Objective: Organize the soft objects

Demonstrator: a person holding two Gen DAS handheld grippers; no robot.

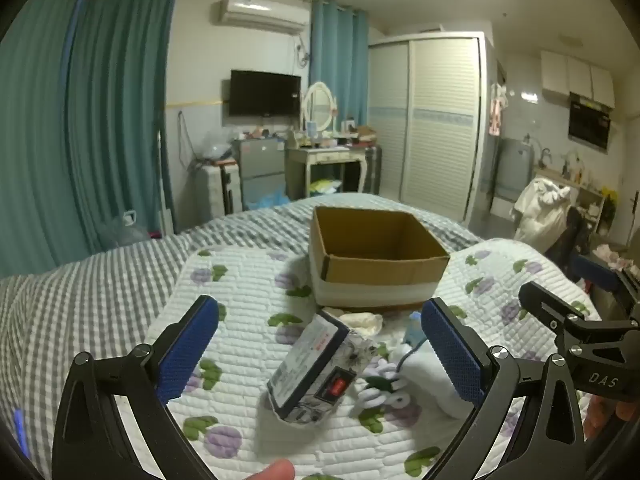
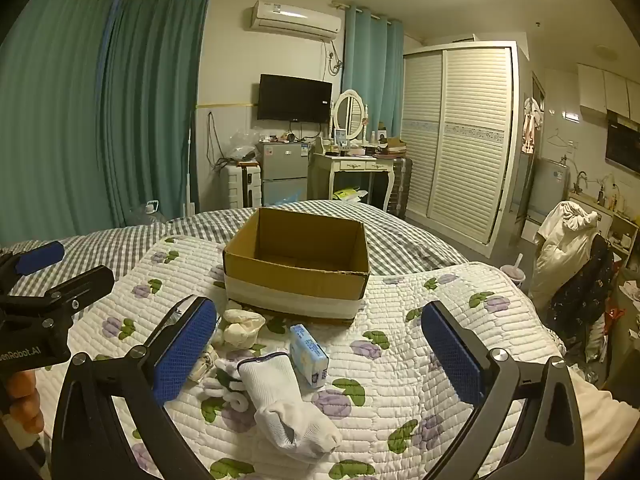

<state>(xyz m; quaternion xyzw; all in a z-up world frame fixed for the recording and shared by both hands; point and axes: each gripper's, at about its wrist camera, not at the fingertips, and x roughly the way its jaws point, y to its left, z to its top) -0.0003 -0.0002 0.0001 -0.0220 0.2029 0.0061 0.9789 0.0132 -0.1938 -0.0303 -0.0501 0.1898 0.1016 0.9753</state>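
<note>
I am looking across a bedroom with teal curtains and a louvred wardrobe, over a bed (image 2: 120, 236) in grey check covered by a white quilt (image 2: 420, 360) printed with purple flowers. An open cardboard box (image 2: 296, 276) sits on the quilt ahead of both tools. My left gripper (image 1: 320, 356) has its blue pads spread wide, holding nothing; a tissue pack (image 1: 316, 372) with a red mark lies tilted on the quilt between them, nearer the right pad. My right gripper (image 2: 320, 356) is likewise spread wide and holds nothing. A white sock (image 2: 288, 404) lies between its pads, toward the left one, with a blue tissue packet (image 2: 309, 354) just beyond it and a cream bundle (image 2: 242, 326) near the box front. I cannot tell whether sock and packet touch.
</note>
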